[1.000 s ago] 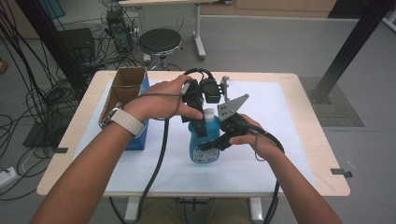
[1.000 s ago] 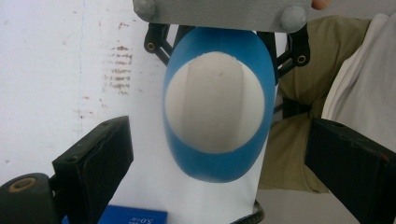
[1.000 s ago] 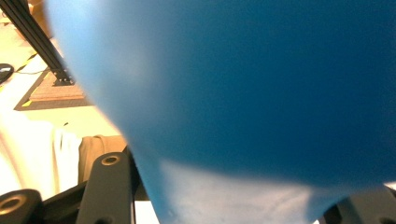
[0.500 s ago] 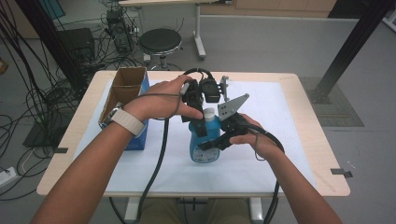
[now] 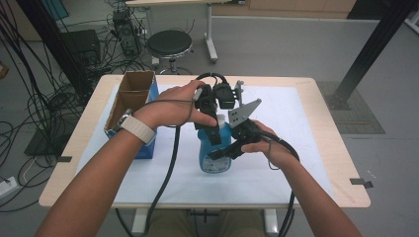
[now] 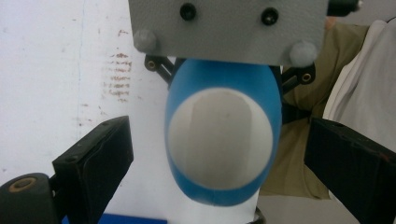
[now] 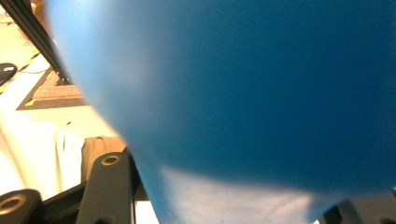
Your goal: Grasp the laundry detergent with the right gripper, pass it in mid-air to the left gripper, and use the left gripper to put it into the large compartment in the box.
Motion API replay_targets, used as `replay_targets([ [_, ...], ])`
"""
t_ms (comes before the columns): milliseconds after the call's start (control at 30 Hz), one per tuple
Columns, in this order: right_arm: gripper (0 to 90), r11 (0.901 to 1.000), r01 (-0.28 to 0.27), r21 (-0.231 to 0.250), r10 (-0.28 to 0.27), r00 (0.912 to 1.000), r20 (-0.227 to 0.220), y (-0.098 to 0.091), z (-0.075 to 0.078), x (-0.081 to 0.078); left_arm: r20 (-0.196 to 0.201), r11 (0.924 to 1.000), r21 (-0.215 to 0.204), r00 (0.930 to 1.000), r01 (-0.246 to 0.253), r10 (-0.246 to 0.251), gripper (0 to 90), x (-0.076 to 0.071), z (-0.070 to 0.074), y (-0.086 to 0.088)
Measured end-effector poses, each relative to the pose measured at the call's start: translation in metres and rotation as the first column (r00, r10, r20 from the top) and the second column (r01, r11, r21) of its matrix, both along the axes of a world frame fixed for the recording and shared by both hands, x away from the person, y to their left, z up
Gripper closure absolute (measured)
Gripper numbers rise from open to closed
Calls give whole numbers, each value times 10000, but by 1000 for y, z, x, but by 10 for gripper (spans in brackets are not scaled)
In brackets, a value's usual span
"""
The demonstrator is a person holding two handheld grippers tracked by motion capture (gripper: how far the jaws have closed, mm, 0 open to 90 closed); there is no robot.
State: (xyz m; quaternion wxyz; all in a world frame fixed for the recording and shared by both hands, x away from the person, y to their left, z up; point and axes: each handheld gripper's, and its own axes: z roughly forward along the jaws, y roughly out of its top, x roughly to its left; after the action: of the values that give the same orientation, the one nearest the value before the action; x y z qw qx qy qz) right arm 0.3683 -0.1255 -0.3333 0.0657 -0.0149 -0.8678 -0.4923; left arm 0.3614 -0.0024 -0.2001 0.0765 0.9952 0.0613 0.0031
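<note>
step: right hand-held gripper (image 5: pixel 223 153) clamps blue bottle (image 5: pixel 216 155) on worktop (image 5: pixel 296 123)
left hand-held gripper (image 6: pixel 219 158): jaws spread above bottle, gripping nothing
next: probably close on bottle top

Lab: cable tangles (image 5: pixel 54 94), computer tower (image 5: pixel 126 29)

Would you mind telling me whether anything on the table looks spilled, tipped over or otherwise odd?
Nothing looks spilled or tipped. The blue plastic bottle with the white label stands upright on the white table mat. The open brown cardboard box sits upright at the mat's left edge. The mat has faint reddish smudges.
</note>
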Motion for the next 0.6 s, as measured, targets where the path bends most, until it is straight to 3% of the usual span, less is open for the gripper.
replay_targets([
  [600, 434, 9999, -26, 148, 24, 9999, 143, 0, 6, -1, -20, 9999, 84, 9999, 110, -110, 120, 2, -8, -3],
])
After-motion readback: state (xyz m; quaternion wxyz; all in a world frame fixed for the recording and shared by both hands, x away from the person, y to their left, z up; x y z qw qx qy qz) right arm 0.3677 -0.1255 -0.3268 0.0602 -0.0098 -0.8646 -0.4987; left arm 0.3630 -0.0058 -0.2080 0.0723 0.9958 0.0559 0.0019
